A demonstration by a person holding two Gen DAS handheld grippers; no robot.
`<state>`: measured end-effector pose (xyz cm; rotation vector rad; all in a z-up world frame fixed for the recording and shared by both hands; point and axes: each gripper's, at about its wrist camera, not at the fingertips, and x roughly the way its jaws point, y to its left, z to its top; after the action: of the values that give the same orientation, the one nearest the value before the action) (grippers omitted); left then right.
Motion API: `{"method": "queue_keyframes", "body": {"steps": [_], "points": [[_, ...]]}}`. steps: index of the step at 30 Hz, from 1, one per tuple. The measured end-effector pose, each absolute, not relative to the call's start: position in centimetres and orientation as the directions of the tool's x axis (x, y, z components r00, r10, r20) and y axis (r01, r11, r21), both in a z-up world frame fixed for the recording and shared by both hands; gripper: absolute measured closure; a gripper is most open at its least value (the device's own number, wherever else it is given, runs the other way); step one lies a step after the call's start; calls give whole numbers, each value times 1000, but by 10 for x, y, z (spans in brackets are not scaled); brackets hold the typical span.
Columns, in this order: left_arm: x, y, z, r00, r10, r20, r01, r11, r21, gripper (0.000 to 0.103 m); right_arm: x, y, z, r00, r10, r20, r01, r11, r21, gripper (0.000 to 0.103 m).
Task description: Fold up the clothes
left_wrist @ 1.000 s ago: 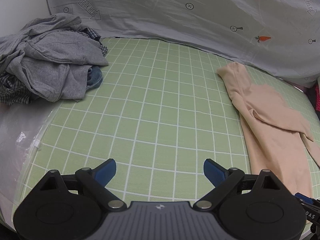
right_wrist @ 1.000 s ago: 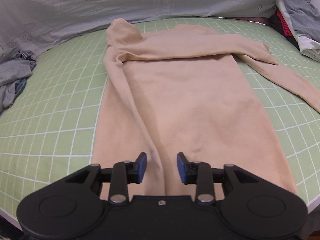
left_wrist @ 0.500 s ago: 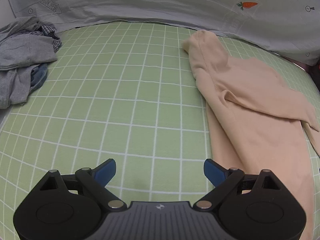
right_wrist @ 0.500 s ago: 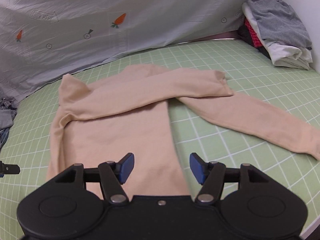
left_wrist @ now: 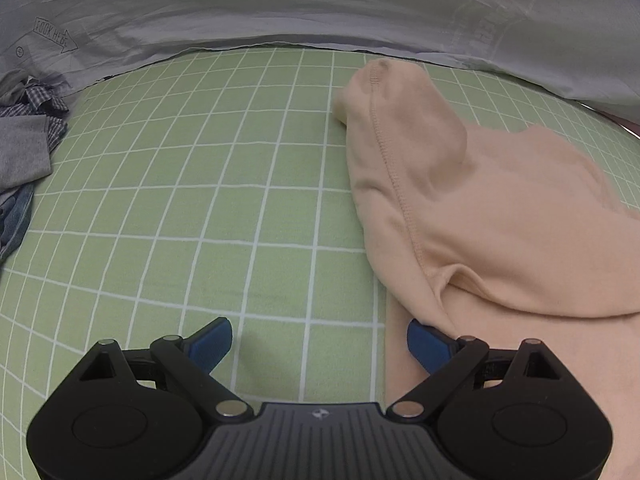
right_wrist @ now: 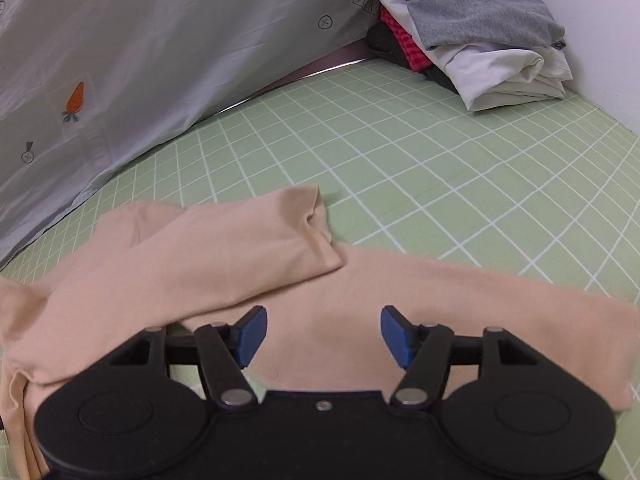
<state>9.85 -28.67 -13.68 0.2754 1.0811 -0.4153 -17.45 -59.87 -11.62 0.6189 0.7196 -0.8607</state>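
Spreading under both tools is a pale green bed sheet with a white grid, the largest thing in view, and behind it hangs a grey printed cloth with orange carrots. On the sheet lies a peach long-sleeved knit top, flat. In the left wrist view it fills the area ahead and to the right of the left gripper, its stitched shoulder seam running away from the tool; the garment's edge passes just by the right-hand blue pad, though contact cannot be judged. That gripper's jaws stand wide with only sheet between them. In the right wrist view one sleeve is folded across the body ahead of the right gripper, while the other sleeve stretches off to its right. The right gripper's jaws have just been opening and now stand moderately wide above the peach fabric, gripping nothing. Far ahead-right of it sits a stack of folded grey, white and red clothes. Far left of the left gripper lies a heap of grey and checked unfolded clothes.
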Motion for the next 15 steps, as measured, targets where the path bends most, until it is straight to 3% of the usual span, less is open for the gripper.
{"method": "queue_keyframes", "body": {"steps": [6,11,12,14,15], "points": [[107,-310,-142,434,-139,-890,477,874,96,0,-144,-627,-127,479,-419,-771,815,539,214,37],[112,-310,-145,407,-132,-904,427,902,60,0,-128,-635,-130,472,-438,-765,809,560,179,32],[112,-309,-146,407,-134,-904,422,905,56,0,-126,-634,-130,467,-443,-765,802,576,157,34],[111,-307,-147,408,-138,-903,416,908,49,0,-121,-633,-129,455,-458,-764,785,611,101,58],[111,-307,-147,406,-139,-903,414,909,46,0,-118,-632,-128,446,-467,-763,775,629,68,65]]}}
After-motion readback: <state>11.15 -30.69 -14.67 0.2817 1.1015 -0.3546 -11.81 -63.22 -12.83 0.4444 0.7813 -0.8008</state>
